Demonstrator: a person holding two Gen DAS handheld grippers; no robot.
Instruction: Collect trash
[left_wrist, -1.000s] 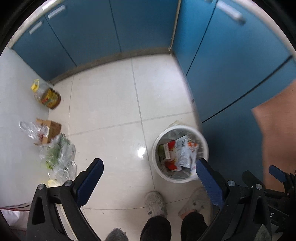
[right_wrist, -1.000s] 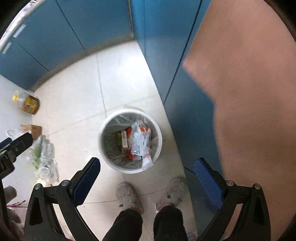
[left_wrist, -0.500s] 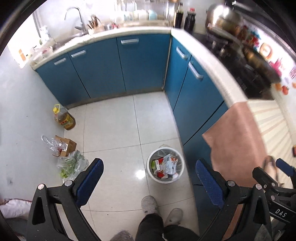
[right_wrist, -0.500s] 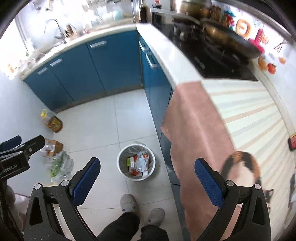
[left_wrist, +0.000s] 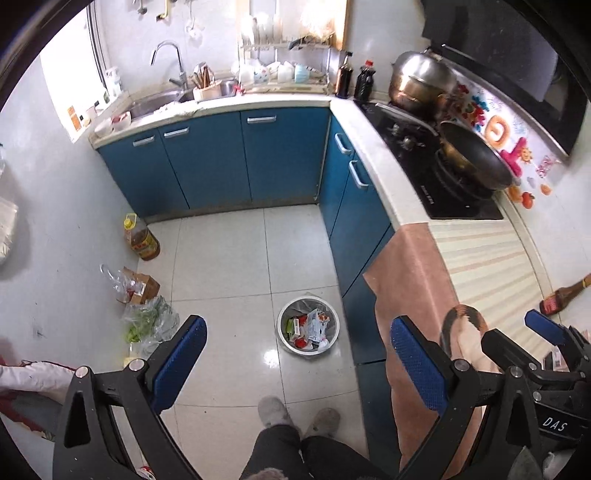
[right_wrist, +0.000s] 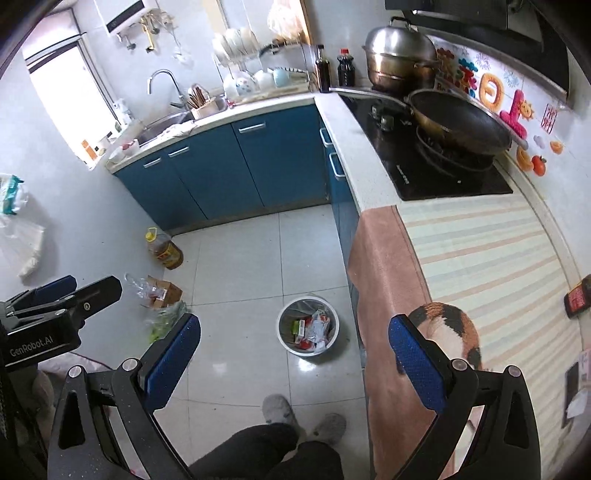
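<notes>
A white trash bin (left_wrist: 308, 330) stands on the tiled floor beside the blue cabinets, with several wrappers inside; it also shows in the right wrist view (right_wrist: 308, 332). My left gripper (left_wrist: 295, 354) is open and empty, held high above the floor over the bin. My right gripper (right_wrist: 293, 350) is open and empty at about the same height. A dark bottle (left_wrist: 561, 297) lies on the striped counter mat at the far right. Small flat items (right_wrist: 576, 295) lie at the mat's right edge.
An oil bottle (left_wrist: 142, 242), a cardboard box (left_wrist: 142, 286) and a bag of greens (left_wrist: 147, 321) sit along the left wall. The stove with a wok (right_wrist: 458, 125) and a pot is on the right counter. The striped mat (right_wrist: 491, 258) has a cat picture. The person's feet (left_wrist: 295, 415) are below.
Both grippers rose from close above the bin to well above counter height. The view widened from floor and cabinets to the whole kitchen. Both stayed open.
</notes>
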